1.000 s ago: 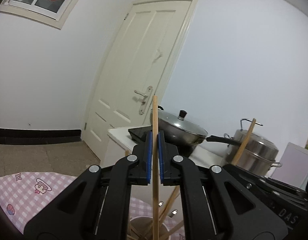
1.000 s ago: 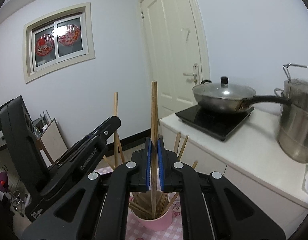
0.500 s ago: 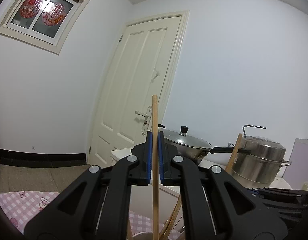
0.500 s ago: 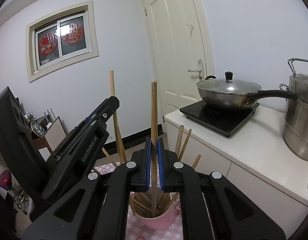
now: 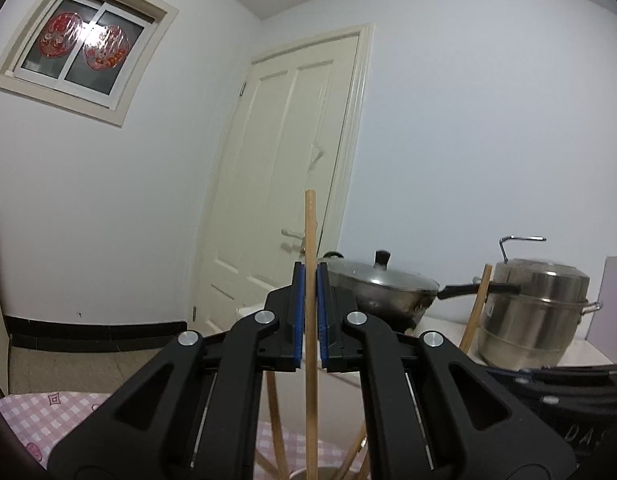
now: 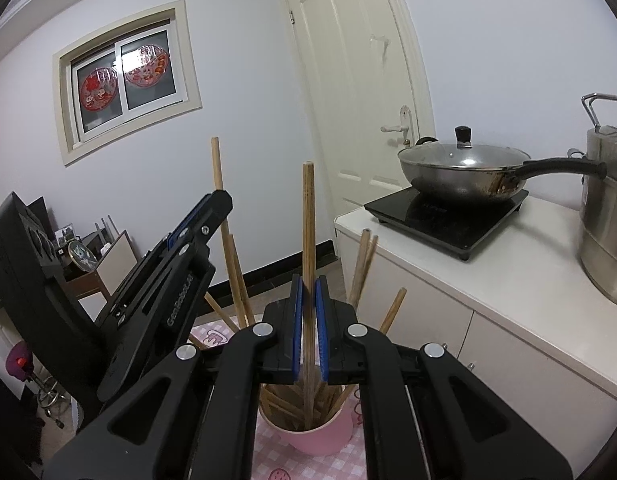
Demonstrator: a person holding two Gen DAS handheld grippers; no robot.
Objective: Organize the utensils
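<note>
My left gripper is shut on an upright wooden chopstick, whose lower end drops toward a cup rim at the bottom edge. In the right wrist view that same gripper stands at the left, holding its chopstick above the pink cup. My right gripper is shut on another upright chopstick, its lower end inside the cup among several loose chopsticks. A slanted chopstick rises from the right gripper's black body.
A lidded wok sits on a black induction cooktop on the white counter, beside a steel steamer pot. The cup stands on a pink checked cloth. A closed door is behind.
The left wrist view has rolled and tipped upward, showing more wall and ceiling. In the right wrist view the left gripper and its chopstick stand a little higher. Both grips are unchanged.
</note>
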